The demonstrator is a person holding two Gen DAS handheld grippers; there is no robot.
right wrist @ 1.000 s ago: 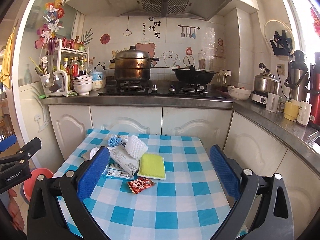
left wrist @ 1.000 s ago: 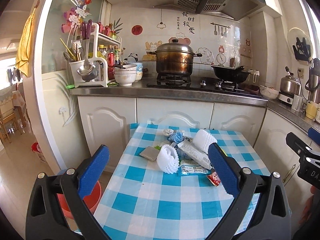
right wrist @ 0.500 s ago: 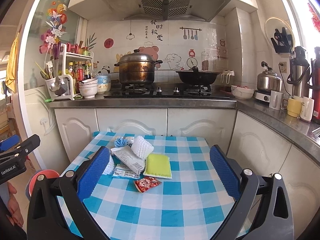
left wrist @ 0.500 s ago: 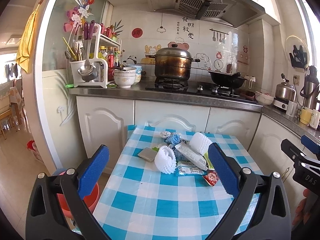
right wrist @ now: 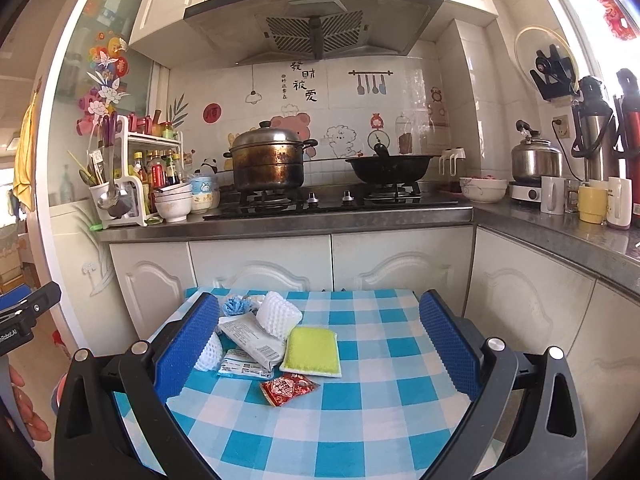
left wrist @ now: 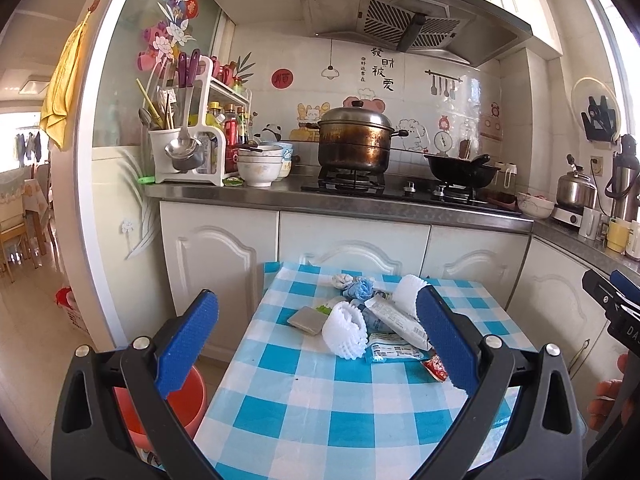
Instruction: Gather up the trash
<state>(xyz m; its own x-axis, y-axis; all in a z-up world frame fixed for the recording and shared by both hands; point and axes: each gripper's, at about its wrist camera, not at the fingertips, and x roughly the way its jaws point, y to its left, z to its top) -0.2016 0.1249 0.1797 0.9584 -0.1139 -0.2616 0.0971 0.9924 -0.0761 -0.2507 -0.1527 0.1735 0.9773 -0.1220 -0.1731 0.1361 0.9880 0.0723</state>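
Left gripper [left wrist: 316,344] pad hides part of the red packet [left wrist: 436,367]

Small kitchen, daylight from the right. White cabinets [right wrist: 260,276] under a grey L-shaped counter [right wrist: 328,220]. Gas hob [right wrist: 320,200] beneath a steel range hood [right wrist: 316,28]; white tiled wall [right wrist: 420,92] with cartoon decals. Blue-checked surface [right wrist: 360,420] in the foreground. Pale tiled floor [left wrist: 36,344] at left.

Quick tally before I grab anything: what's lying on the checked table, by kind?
White foam fruit nets: 2
Printed plastic wrappers: 3
Yellow-green sponge: 1
Grey flat pad: 1
Blue crumpled wad: 1
White crumpled wad: 1
Total: 9
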